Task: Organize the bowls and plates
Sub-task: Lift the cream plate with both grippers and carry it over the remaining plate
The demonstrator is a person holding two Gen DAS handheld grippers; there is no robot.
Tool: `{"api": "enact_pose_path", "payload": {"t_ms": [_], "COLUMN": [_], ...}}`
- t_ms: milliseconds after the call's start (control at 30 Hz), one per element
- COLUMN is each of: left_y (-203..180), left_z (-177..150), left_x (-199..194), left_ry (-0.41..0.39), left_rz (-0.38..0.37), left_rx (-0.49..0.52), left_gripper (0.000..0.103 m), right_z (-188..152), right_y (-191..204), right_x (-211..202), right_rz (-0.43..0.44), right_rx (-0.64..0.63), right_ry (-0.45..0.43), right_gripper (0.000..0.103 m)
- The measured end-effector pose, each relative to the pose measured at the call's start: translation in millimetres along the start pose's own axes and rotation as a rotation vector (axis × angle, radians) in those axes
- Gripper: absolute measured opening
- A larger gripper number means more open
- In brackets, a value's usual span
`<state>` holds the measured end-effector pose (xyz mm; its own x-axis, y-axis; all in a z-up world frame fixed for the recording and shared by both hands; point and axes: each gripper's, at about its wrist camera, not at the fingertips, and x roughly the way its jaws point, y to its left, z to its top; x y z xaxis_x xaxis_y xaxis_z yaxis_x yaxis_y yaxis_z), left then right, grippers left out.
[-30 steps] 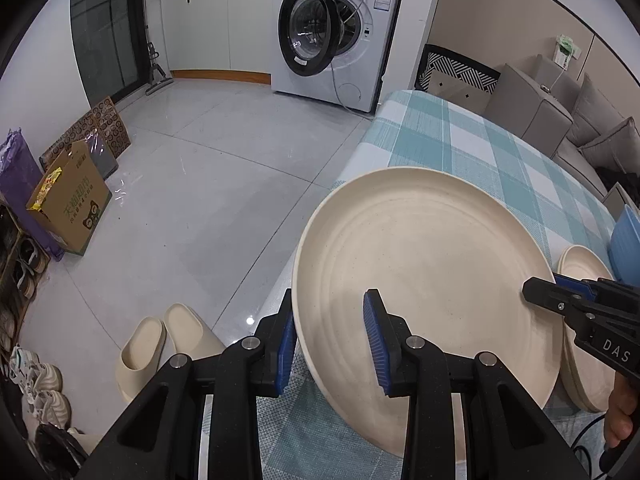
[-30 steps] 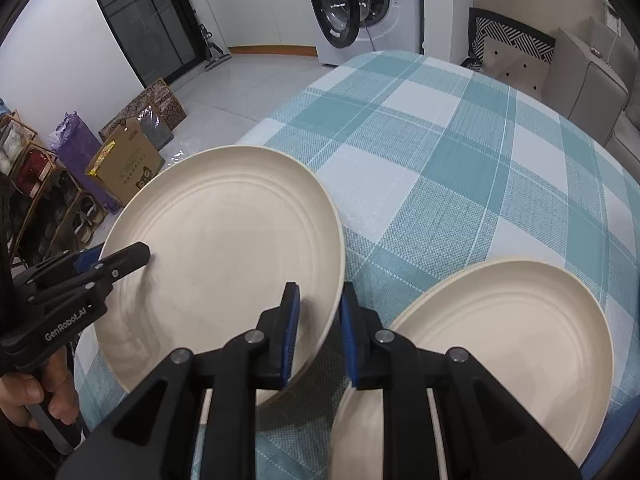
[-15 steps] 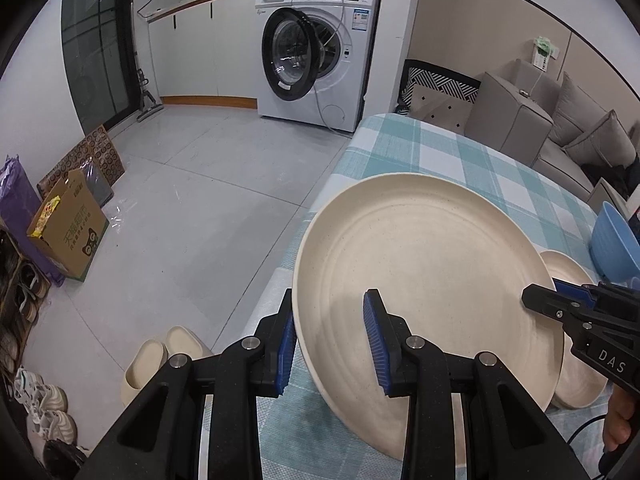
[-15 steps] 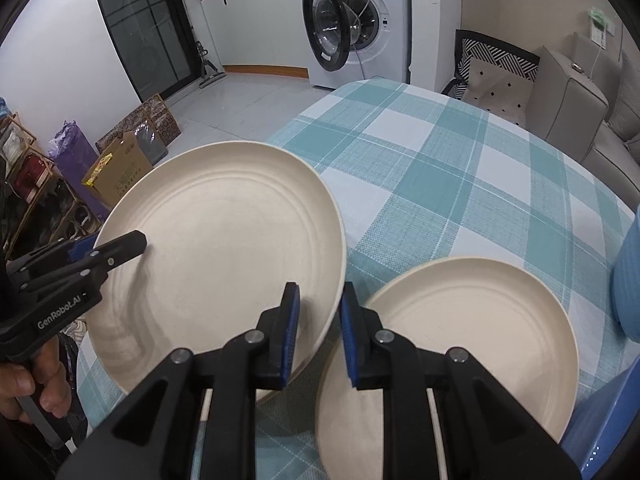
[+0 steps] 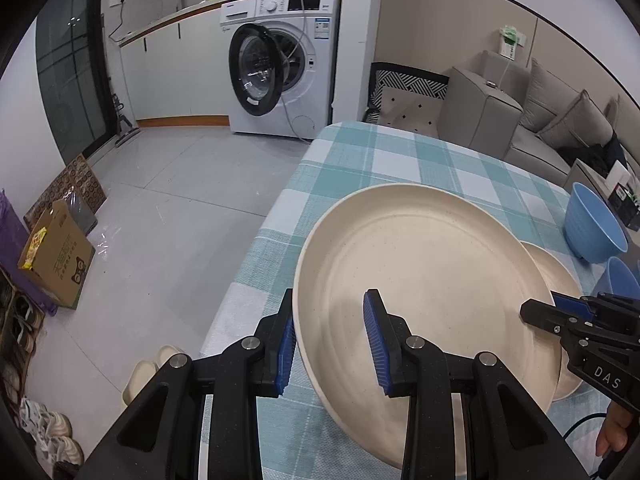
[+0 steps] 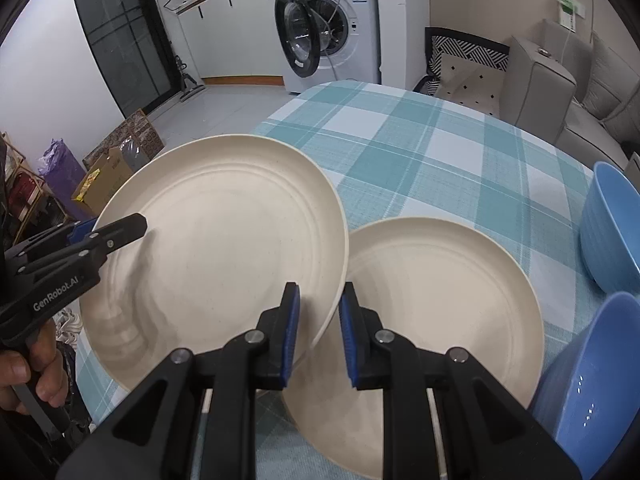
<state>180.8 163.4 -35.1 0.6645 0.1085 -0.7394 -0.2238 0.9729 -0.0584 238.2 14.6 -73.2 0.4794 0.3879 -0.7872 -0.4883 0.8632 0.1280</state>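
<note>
Both the left gripper [image 5: 330, 340] and right gripper [image 6: 318, 334] clamp the rim of the cream plate [image 6: 224, 248], lifted centre-left (carry step), next needing alignment over the second plate [image 6: 432, 300] lower right.

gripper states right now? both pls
Left gripper: shut on the left rim of the large round cream plate.
Right gripper: shut on the same plate's right rim.
</note>
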Motion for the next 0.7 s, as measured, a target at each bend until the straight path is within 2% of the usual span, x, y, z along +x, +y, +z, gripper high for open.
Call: {"api": "enact_pose_path", "payload": {"t_ms": [700], "left_y": [-61], "left_z": [-4], "left_x": [4], "left_ry": [0.007], "left_rz": [-0.082], "left_rx": [0.134], "left_gripper": [0.033], "right_z": [-48], "right_y": [-39], "right_x": [-30], "right_rz": [-0.086], "right_rx": [0.099], "right_ry": [0.006], "right_gripper": [0.02]}}
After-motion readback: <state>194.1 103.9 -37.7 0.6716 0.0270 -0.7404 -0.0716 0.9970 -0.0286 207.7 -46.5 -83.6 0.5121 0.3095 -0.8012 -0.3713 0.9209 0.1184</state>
